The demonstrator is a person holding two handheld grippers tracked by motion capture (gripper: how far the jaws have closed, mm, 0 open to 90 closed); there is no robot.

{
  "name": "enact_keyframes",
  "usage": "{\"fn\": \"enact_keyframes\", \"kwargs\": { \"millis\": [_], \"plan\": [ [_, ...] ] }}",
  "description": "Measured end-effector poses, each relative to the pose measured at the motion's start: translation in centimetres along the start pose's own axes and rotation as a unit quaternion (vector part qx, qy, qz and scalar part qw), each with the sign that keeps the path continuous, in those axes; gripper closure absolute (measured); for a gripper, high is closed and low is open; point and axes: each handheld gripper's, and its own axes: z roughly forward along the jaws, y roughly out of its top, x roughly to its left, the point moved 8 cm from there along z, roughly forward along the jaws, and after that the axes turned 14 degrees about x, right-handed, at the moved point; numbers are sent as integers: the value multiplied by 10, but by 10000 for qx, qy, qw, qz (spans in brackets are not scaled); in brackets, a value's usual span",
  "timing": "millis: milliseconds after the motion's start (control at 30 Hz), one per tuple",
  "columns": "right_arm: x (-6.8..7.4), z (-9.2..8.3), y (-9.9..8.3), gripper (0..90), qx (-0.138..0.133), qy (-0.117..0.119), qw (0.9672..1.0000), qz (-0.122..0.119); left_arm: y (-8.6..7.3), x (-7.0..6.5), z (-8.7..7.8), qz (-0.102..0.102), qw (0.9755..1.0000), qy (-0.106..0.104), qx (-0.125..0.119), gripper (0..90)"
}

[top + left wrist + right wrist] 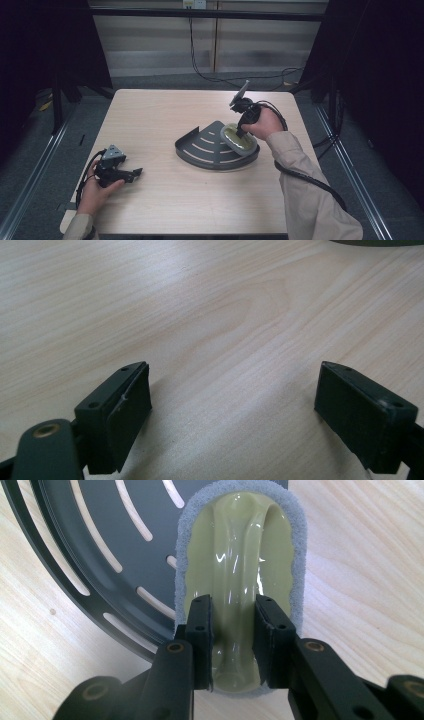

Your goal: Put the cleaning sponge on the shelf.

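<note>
A dark grey fan-shaped slotted rack (196,150) lies on the wooden table right of centre. An oval scrubbing pad (239,141) with a pale yellow-green moulded handle and a grey fuzzy rim rests tilted over the rack's right side. My right gripper (241,131) points down at it from above. In the right gripper view the gripper (234,640) is shut on the pad's (240,540) raised central ridge, with the rack (90,540) to the left beneath it. My left gripper (137,173) lies low at the table's near left, open, with nothing between its fingertips (232,415).
Bare wood table (210,310) stretches ahead of the left gripper, with the rack's edge (375,242) at the far top right. Black cables trail from both grippers, and another runs along the floor behind the table (220,77). Dark frames flank the table.
</note>
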Motion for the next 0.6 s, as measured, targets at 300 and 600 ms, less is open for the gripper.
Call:
{"fn": "enact_keyframes", "kwargs": {
  "millis": [300,600],
  "plan": [
    [-2,6,0,711,-54,-73,9999,-75,0,0,0,1,10000,-1,1,144],
    [0,8,1,710,-66,-65,9999,-104,0,0,0,2,10000,0,-2,144]
  ]
}}
